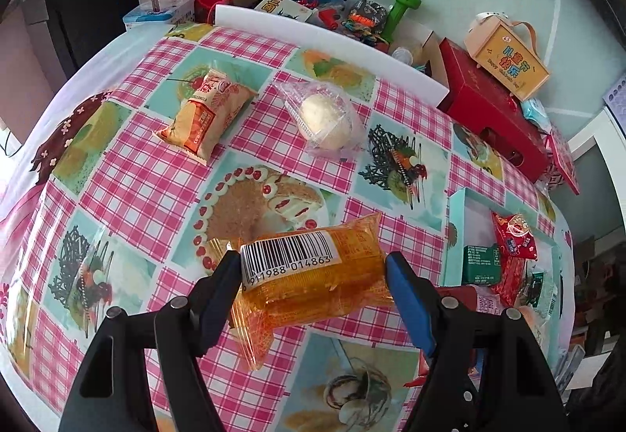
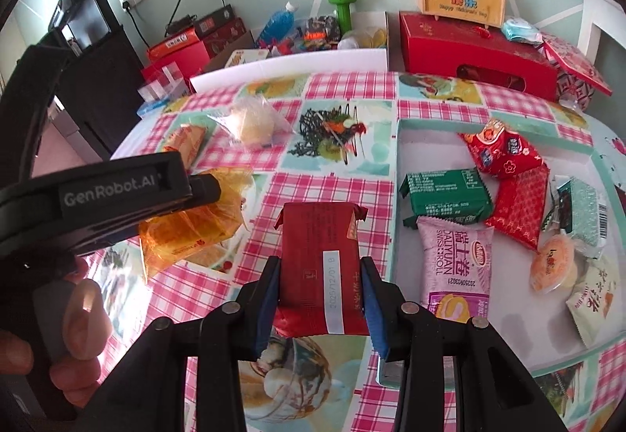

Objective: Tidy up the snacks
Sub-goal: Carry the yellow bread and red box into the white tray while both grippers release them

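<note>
Orange snack pack (image 1: 313, 275) sits squeezed in the left claw (image 1: 313, 267); beside it, the right claw (image 2: 321, 275) grips a red pack (image 2: 321, 267).

A pink-checked tablecloth (image 1: 164, 173) lies beneath an orange packet (image 1: 313, 275), a red packet (image 2: 321, 260) and, apparently, a teal-rimmed tray (image 2: 403, 166).

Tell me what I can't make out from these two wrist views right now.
- Orange snack pack: front label hidden in the left wrist view, barcode side faces the camera.
- Red snack pack: lower end hidden in the right wrist view behind the right tool.
- Tray: near right corner cut off by the right wrist view's edge.
</note>
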`<control>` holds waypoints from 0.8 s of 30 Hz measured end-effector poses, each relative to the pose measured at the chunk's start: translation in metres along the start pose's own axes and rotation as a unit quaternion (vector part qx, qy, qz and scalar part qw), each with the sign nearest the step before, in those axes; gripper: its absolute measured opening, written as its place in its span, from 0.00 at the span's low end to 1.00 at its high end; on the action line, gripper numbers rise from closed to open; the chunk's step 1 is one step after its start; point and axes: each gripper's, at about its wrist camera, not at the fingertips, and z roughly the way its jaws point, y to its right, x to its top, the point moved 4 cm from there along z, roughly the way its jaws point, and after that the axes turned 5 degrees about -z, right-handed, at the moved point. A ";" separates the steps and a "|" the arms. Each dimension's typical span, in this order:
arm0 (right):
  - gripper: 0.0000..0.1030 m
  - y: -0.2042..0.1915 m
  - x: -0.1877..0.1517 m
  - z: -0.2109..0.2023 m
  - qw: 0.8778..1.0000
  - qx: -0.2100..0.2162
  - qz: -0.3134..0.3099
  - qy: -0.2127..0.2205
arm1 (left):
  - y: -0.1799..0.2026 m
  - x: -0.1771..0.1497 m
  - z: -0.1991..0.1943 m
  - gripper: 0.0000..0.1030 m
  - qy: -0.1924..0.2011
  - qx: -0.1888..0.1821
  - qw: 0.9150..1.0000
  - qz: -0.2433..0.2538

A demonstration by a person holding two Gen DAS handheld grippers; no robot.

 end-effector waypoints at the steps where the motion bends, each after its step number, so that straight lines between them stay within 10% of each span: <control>1: 0.41 0.001 0.001 -0.001 1.000 -0.001 0.001 0.002 | 0.002 0.000 -0.002 0.73 0.005 -0.001 1.000 0.002; 10: 0.41 0.060 0.004 -0.026 0.996 -0.063 0.064 0.020 | 0.029 -0.008 -0.012 0.73 0.020 -0.019 0.999 0.037; 24: 0.41 0.198 -0.023 -0.082 0.958 -0.193 0.210 0.040 | 0.127 -0.067 -0.009 0.73 0.010 -0.069 0.982 0.174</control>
